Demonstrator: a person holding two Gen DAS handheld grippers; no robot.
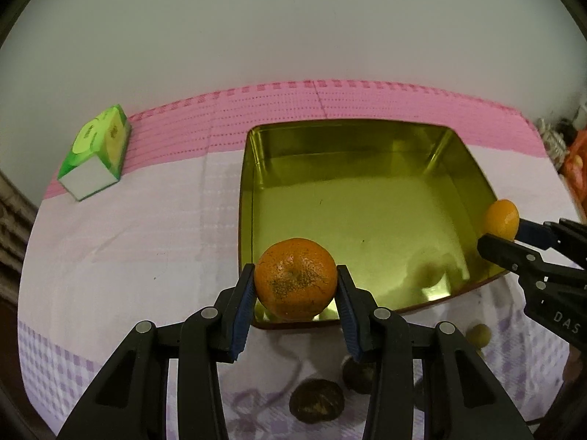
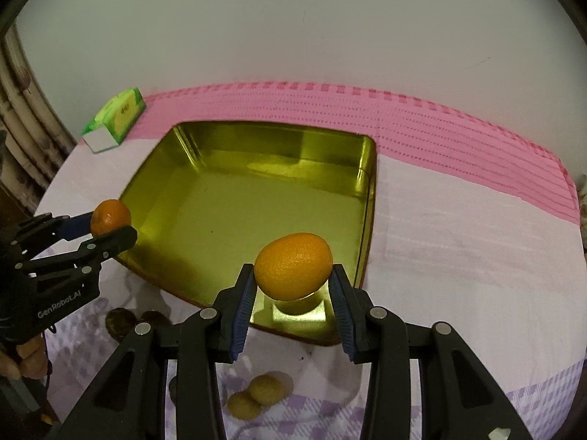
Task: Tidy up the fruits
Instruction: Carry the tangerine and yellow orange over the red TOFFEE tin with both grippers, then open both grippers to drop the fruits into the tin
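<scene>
Down low, your left gripper [image 1: 295, 286] and right gripper [image 2: 293, 278], jaws clamped on a mandarin [image 1: 295, 284] and an orange [image 2: 292, 266], half-hide dark fruits [image 1: 316, 400]; "GenRobot.AI" reads clearly.

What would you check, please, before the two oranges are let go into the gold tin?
1. Left tongs clamped on the speckled orange: ok.
2. Right tongs clamped on the smooth orange: ok.
3. Gold tin free of anything inside: ok, its floor is bare.
4. Speckled orange over the tin: ok, though close to the near rim.
5. Smooth orange over the tin: ok, near the front right corner.
6. Height of each orange above the tin floor: cannot tell.
</scene>
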